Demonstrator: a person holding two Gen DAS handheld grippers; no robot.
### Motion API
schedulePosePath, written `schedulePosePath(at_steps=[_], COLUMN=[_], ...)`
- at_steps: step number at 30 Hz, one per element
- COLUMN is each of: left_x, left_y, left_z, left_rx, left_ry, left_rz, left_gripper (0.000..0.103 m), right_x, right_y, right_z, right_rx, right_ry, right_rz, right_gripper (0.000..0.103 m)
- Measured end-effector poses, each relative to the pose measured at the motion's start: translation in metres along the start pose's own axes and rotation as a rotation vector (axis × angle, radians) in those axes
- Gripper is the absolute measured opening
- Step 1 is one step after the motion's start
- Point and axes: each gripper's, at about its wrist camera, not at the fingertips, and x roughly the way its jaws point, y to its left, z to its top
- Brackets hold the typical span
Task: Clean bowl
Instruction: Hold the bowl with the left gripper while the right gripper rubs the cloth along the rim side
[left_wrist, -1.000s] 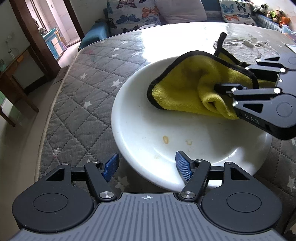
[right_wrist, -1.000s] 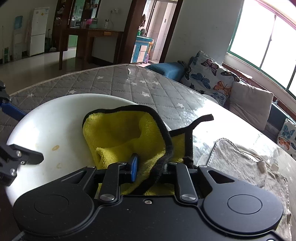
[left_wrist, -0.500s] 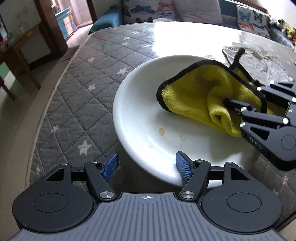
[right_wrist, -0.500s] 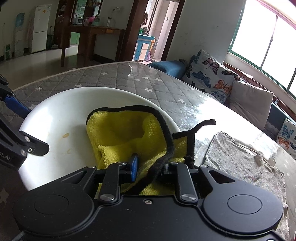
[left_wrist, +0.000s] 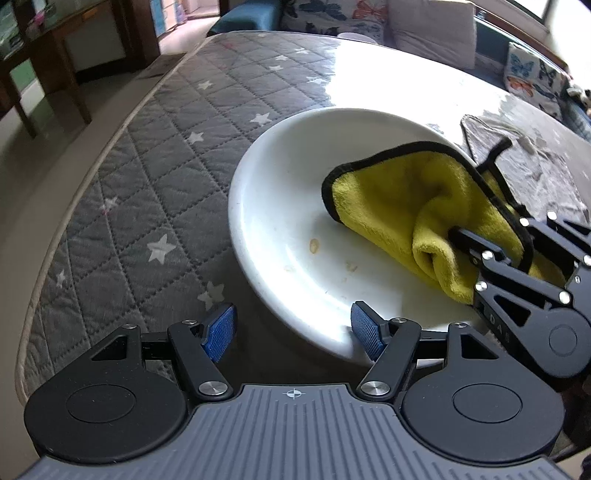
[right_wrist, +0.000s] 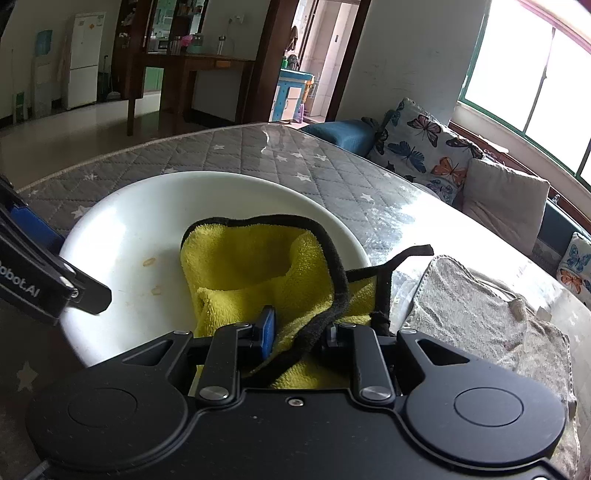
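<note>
A white bowl (left_wrist: 280, 192) sits on the quilted table, with small yellowish food spots (left_wrist: 314, 244) on its inside. My right gripper (right_wrist: 300, 330) is shut on a yellow cloth with black trim (right_wrist: 240, 266), which lies in the right half of the bowl (right_wrist: 147, 221). From the left wrist view that cloth (left_wrist: 399, 199) bunches around the right gripper (left_wrist: 491, 236). My left gripper (left_wrist: 291, 325) straddles the bowl's near rim, one blue pad outside and one over the inside. Its jaws are closing, and the pads stand off the rim.
A grey towel (right_wrist: 472, 314) lies on the table just right of the bowl. The grey star-patterned tablecloth (left_wrist: 147, 184) ends at a curved edge on the left. Butterfly cushions (right_wrist: 417, 147) on a sofa stand behind the table.
The left gripper has rolled, so bowl and table now sit tilted and further right in its view. The right gripper and cloth have hardly moved.
</note>
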Motion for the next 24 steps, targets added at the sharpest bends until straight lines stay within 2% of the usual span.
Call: schedulePosePath(at_steps=[5, 10, 16, 24], left_x=[-0.001, 0.000, -0.002, -0.004], left_y=[-0.003, -0.006, -0.009, -0.002], left_z=[-0.001, -0.004, -0.006, -0.003], left_rx=[-0.014, -0.037, -0.058, -0.021], left_ry=[0.000, -0.002, -0.017, -0.040], left_rz=[-0.020, -0.036, -0.027, -0.034], left_gripper=[0.055, 0.048, 0.044, 0.037], right_x=[-0.003, -0.006, -0.011, -0.015], right_y=[-0.001, 0.000, 0.002, 0.003], right_z=[0.000, 0.001, 0.000, -0.001], right_rx=[0.013, 0.011, 0.007, -0.013], right_ry=[-0.004, -0.004, -0.002, 0.001], right_rz=[0.010, 0.016, 0.025, 0.033], right_gripper=[0.024, 0.024, 0.024, 0.024])
